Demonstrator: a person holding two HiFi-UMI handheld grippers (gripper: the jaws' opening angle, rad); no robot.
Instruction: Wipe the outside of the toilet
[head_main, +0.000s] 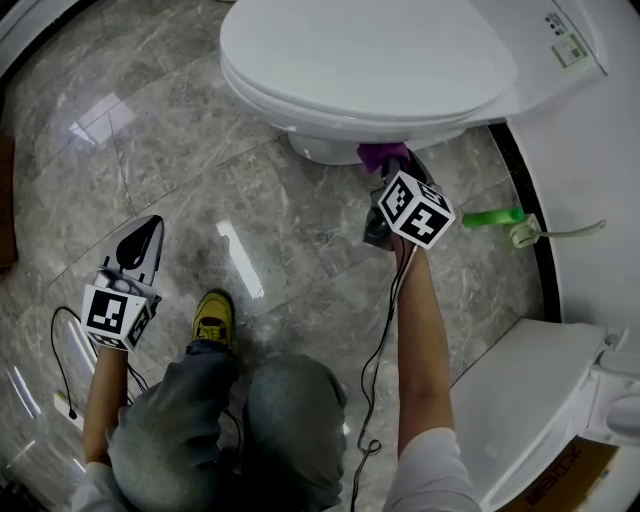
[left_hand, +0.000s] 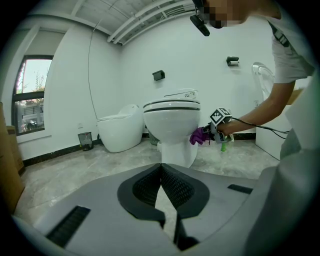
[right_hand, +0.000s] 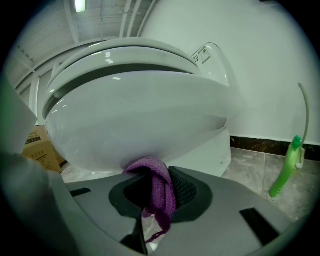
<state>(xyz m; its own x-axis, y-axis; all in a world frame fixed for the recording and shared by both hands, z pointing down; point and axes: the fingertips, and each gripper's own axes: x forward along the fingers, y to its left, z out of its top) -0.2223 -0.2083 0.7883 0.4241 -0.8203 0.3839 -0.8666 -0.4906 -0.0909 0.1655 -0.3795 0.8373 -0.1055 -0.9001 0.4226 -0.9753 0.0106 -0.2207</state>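
1. One toilet (head_main: 360, 60): its bowl sits dead ahead of and just above the right fingers. Its long axis runs away from them, with the lid overhanging.
2. Right gripper (head_main: 385, 178) is much the nearer. That forearm is stretched out straight and low, tips tucked under the bowl's front curve, above the pedestal.
3. Left gripper (head_main: 148, 225) is well apart from the toilet, held back by the knee and aimed at it. Its jaws are together with nothing between them.
4. Cloth (right_hand: 156, 187): purple, pinched between the right jaws. It bunches past the tips and touches the bowl's underside.
5. My read: the next stroke follows the curve sideways, so keep the tips pressed up and forward.
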